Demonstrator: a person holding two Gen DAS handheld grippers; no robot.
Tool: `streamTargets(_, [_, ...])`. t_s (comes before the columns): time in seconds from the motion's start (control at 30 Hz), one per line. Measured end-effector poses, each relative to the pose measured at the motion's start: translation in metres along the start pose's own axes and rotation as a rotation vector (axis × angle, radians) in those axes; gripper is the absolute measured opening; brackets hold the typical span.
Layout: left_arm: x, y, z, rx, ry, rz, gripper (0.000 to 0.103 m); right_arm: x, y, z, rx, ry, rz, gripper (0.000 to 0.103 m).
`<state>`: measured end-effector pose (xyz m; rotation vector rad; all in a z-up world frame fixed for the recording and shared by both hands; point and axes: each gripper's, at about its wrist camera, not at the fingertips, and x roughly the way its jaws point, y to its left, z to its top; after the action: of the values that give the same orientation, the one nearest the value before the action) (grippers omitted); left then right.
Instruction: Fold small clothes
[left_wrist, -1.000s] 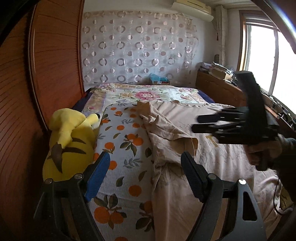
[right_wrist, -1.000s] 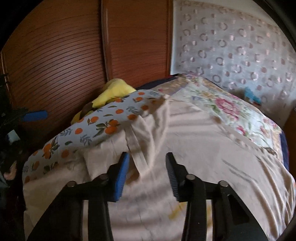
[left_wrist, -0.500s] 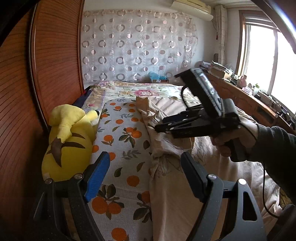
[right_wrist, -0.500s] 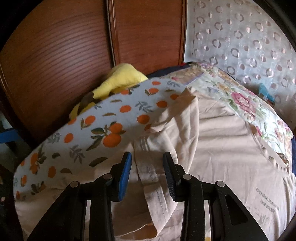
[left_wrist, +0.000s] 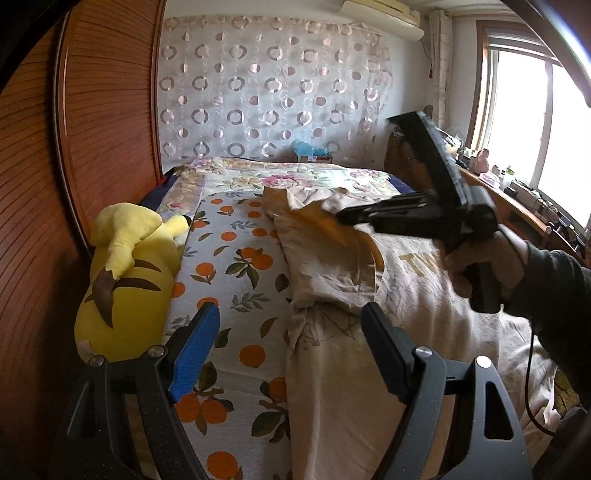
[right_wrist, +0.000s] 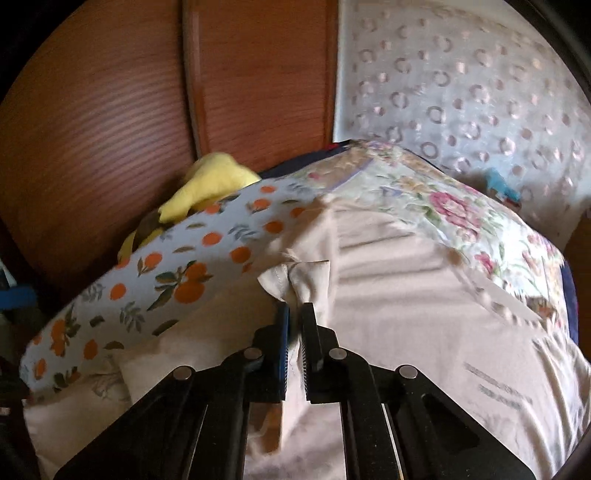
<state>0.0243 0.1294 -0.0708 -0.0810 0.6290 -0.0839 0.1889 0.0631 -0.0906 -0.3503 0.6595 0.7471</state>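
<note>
A beige T-shirt (left_wrist: 417, 288) (right_wrist: 424, 302) lies spread on the bed, with gold lettering on its front. Its left sleeve (left_wrist: 325, 258) is bunched and lifted. My right gripper (right_wrist: 294, 317) (left_wrist: 341, 218) is shut on a fold of that sleeve; a pinched tuft of the sleeve (right_wrist: 295, 277) sticks out beyond its tips. A hand (left_wrist: 484, 258) holds this gripper from the right in the left wrist view. My left gripper (left_wrist: 291, 332) hovers open above the shirt's lower left edge, with nothing between its blue pad (left_wrist: 194, 352) and its dark pad (left_wrist: 384, 350).
An orange-print cloth (left_wrist: 229, 280) covers the bed's left side beside a yellow plush toy (left_wrist: 125, 280). A wooden headboard wall (left_wrist: 44, 184) stands at the left. A floral quilt (left_wrist: 295, 177) lies at the far end, a cluttered window ledge (left_wrist: 524, 192) at the right.
My right gripper moved left over the shirt to the sleeve and its jaws went from open to shut on the fabric, lifting it. The left gripper stayed put and open.
</note>
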Motion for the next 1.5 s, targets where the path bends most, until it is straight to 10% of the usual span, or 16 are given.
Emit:
streamTargets(0.2, [0.004,-0.004,0.002,0.005,0.006,-0.005,0.079,-0.015,-0.034,-0.019,0.100,0.009,-0.078,0.007])
streamTargets(0.3, [0.006,-0.008,0.002,0.011,0.009,-0.010,0.079,-0.016,-0.036,-0.025,0.108,0.030,-0.139,0.029])
streamTargets(0.83, [0.016,-0.026,0.010,0.021,0.023,-0.022,0.079,-0.026,-0.046,-0.034,0.127,0.066,-0.105,0.030])
streamTargets(0.97, [0.019,-0.033,0.012,0.023,0.023,-0.031,0.079,-0.054,-0.051,-0.049,0.131,0.050,-0.117,0.031])
streamTargets(1.1, [0.022,-0.046,0.016,0.033,0.021,-0.044,0.079,-0.091,-0.060,-0.077,0.127,0.048,-0.153,0.062])
streamTargets(1.5, [0.035,-0.091,0.026,0.084,0.038,-0.112,0.079,-0.208,-0.114,-0.175,0.251,0.047,-0.334,0.062])
